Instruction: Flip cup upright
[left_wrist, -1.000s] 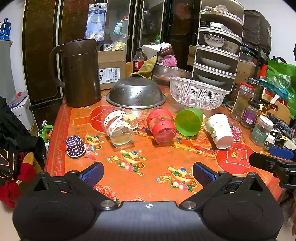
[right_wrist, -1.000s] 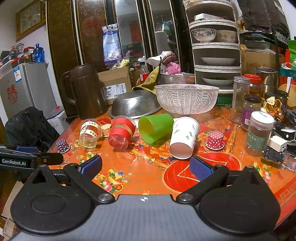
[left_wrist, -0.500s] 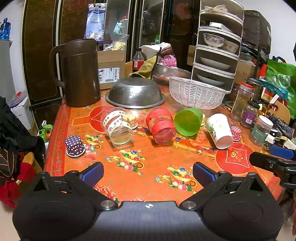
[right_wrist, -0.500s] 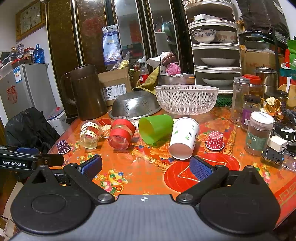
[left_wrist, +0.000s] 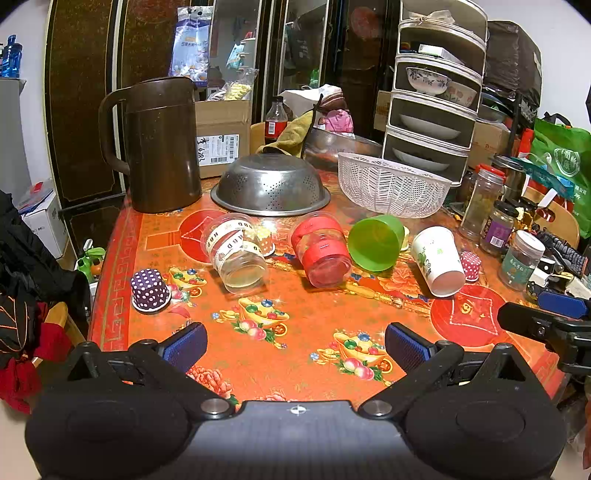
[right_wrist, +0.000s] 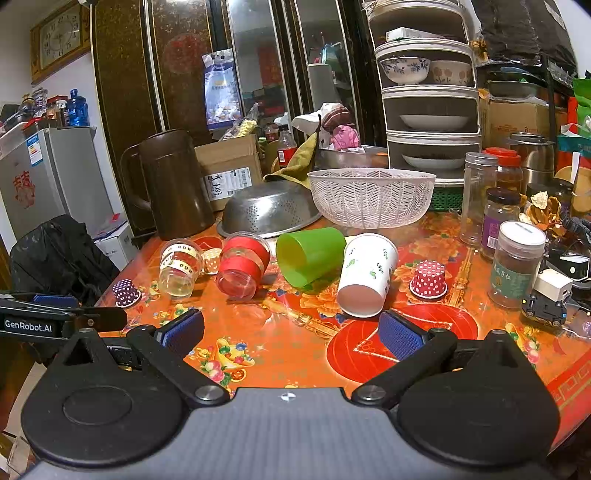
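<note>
The left hand-held gripper (left_wrist: 295, 343) hangs over the near edge of the surface (left_wrist: 295, 369), its blue pads wide apart with nothing between them; the right hand-held gripper (right_wrist: 291, 332) is spread just as wide and equally empty. In the left wrist view, four cups lie on their sides in a row toward 12 o'clock: a clear cup with a lettered band (left_wrist: 234, 254) at 11 o'clock, a clear cup with red bands (left_wrist: 321, 251) just right of it, a green cup (left_wrist: 375, 242) at 1 o'clock and a white paper cup with leaf print (left_wrist: 437, 260) at 2 o'clock. Nothing is visible inside any of them. A purple dotted cupcake liner (left_wrist: 149, 290) sits mouth down at 10 o'clock. Behind the row stand a brown pitcher (left_wrist: 160, 144), an upturned steel colander (left_wrist: 269, 188) and a white basket (left_wrist: 391, 186), which looks empty. Lidded jars (left_wrist: 521, 254) cluster at 3 o'clock.
</note>
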